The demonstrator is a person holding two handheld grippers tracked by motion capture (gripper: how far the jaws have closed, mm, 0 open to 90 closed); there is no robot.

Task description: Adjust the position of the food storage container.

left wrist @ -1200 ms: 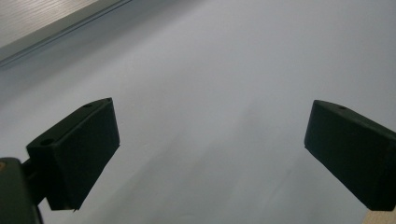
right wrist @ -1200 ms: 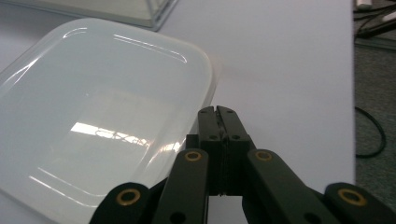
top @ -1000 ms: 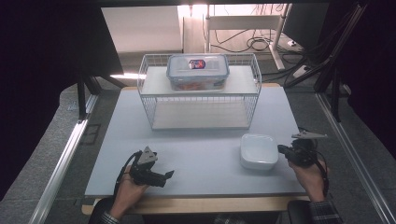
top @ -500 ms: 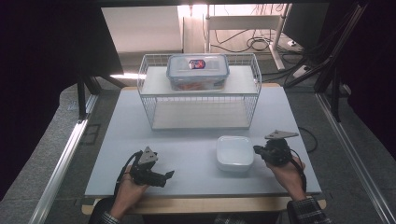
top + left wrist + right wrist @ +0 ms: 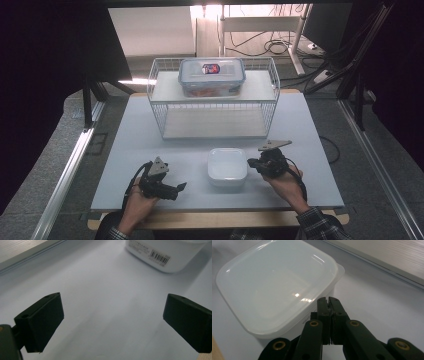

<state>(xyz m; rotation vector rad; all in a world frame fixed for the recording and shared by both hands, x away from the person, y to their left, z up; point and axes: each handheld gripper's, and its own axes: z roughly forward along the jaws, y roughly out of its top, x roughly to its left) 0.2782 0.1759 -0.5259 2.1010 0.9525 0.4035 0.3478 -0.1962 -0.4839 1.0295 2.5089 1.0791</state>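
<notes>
We see a smooth white plastic box (image 5: pixel 227 167) with round corners on the pale flat table (image 5: pixel 120 150). Our right gripper (image 5: pixel 329 300) presses its closed black jaws against the box's side. Our left gripper (image 5: pixel 112 317) holds its blocky jaws wide with nothing between them.

In the left gripper view, the white tub (image 5: pixel 160 255) runs off the top edge, and its barcode label is too blurred to read. In the right gripper view, the shut right tool (image 5: pixel 329 315) hides part of the tub's near wall and its printed text. From above, the picture on the clear box's (image 5: pixel 212 76) lid is too small to make out.
</notes>
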